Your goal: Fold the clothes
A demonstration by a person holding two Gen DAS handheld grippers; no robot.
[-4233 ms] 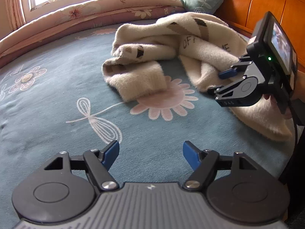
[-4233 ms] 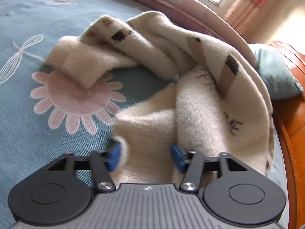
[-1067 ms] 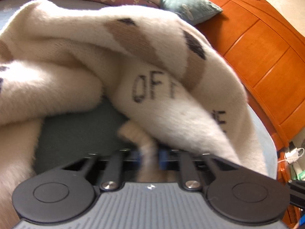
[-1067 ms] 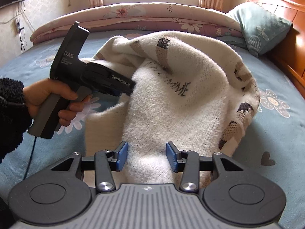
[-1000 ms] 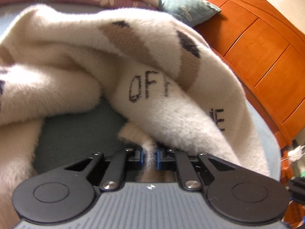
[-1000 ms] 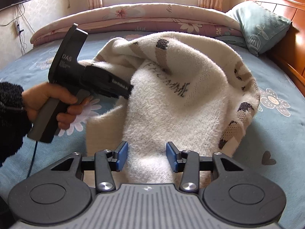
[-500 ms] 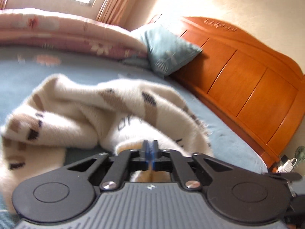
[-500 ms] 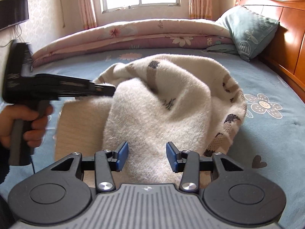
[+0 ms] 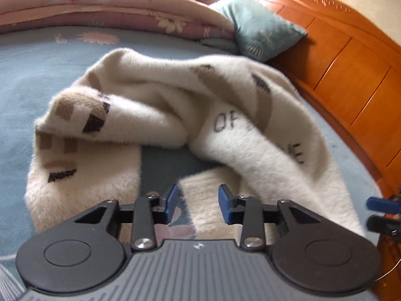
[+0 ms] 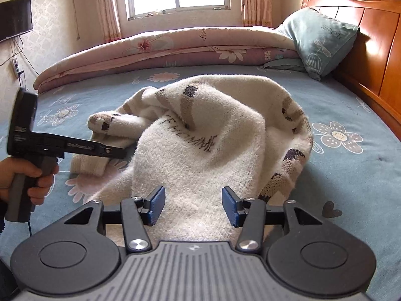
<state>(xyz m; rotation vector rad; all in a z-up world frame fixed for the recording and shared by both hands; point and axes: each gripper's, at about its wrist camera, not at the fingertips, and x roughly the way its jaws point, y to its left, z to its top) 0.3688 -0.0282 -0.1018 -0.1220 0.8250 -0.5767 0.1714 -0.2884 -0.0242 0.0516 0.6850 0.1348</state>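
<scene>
A fluffy cream sweater [image 9: 250, 150] with brown and black patches and dark lettering lies crumpled on the blue floral bed sheet [image 9: 25, 75]. My left gripper [image 9: 198, 205] is open just above a flat edge of the sweater, holding nothing. In the right wrist view the sweater [image 10: 213, 150] bulges up in a mound. My right gripper [image 10: 193, 205] is open at its near side, with fabric lying beneath its fingers. A hand [image 10: 30, 175] holds the left gripper [image 10: 117, 152] at the sweater's left, near a sleeve. The right gripper's tips [image 9: 381, 213] show at the far right edge.
A rolled pink floral quilt [image 10: 175, 47] runs along the far side of the bed. A teal pillow [image 10: 318, 37] leans on the orange wooden headboard [image 10: 371, 45] at the right. Bare sheet [image 10: 351, 175] lies right of the sweater. A window is behind the quilt.
My left gripper was shut on the sweater's edge half a second ago; now it is open, the fabric has dropped, and it has drawn back. The right gripper stays open in place.
</scene>
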